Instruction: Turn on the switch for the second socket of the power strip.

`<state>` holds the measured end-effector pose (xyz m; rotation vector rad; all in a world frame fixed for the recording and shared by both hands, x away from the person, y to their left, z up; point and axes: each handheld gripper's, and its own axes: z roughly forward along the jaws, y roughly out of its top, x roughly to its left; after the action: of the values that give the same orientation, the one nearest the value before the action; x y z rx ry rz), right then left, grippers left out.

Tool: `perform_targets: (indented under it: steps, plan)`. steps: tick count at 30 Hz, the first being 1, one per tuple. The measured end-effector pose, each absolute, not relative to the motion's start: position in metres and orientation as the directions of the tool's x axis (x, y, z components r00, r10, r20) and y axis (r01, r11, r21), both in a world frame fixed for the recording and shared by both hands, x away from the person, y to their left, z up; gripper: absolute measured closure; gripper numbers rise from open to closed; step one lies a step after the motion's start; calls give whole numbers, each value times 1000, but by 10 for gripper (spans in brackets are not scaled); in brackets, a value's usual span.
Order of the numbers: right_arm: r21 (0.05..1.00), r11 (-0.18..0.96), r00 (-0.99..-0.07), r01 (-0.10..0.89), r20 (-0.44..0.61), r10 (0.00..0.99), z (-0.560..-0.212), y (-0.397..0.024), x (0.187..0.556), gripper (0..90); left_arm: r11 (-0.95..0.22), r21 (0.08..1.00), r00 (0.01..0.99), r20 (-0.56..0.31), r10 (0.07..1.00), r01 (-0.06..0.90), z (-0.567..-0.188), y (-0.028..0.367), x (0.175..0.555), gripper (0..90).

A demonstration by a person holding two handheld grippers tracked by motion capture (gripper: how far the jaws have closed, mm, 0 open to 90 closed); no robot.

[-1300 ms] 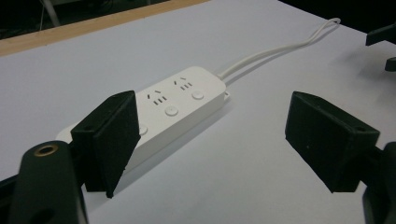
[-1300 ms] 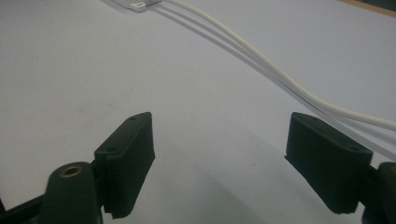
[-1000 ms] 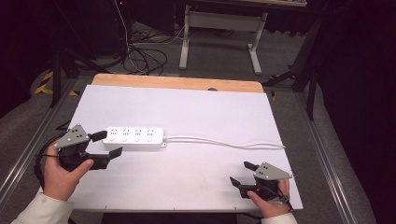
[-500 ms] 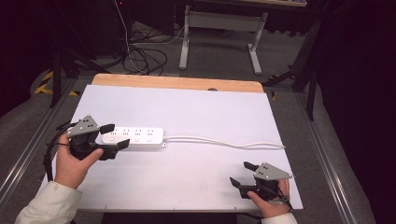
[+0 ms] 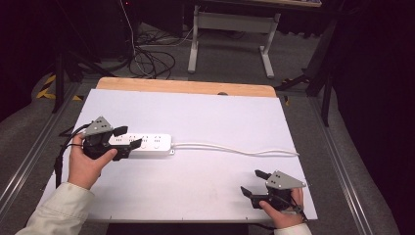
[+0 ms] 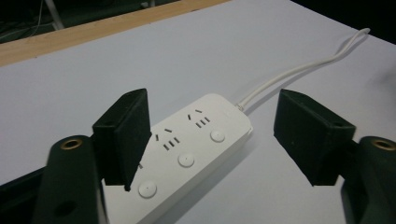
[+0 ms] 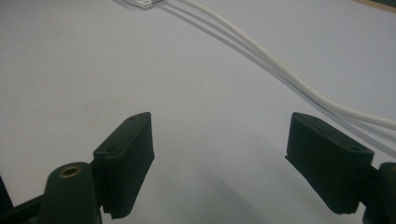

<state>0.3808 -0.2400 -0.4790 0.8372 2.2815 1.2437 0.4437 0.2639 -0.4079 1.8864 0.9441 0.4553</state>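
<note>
White covering lies over most of the surface [image 5: 210, 122], with a strip of bare wood along its far edge. On the left half sits a white power strip [image 5: 147, 142], lying flat with its sockets and round buttons facing up. Its long axis runs left to right across the surface, roughly parallel to the far edge. A white cable [image 5: 235, 148] leaves the strip's right end and trails in a shallow curve toward the right edge of the surface.

The left gripper [image 5: 128, 136], held in the person's left hand [image 5: 87, 164], is at the strip's left end. Its jaws stand wide apart, one on the far side of the strip and one on the near side, straddling it without closing on it. In the left gripper view the power strip [image 6: 187, 154] runs away from the camera between the two black jaws, its cable end pointing up and to the right; whether either jaw touches the casing cannot be told.

The right gripper [image 5: 253, 182] rests low near the front right corner of the surface, well apart from the strip, held in the right hand [image 5: 281, 213]. Its jaws are also spread wide with nothing between them, and in the right gripper view the cable [image 7: 299, 86] crosses the white covering beyond them.
</note>
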Motion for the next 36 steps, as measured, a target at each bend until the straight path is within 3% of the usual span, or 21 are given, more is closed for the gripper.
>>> perform_targets:
  steps: [14,36]
  plan:
    - [848,429,-742,310,-65,667,-480,-240,381,233,-326,835,651,-52,757,444,-421,261,459,875]
    - [847,431,-749,311,-61,660,-480,-240,381,236,-373,753,643,-86,761,542,-444,250,479,897]
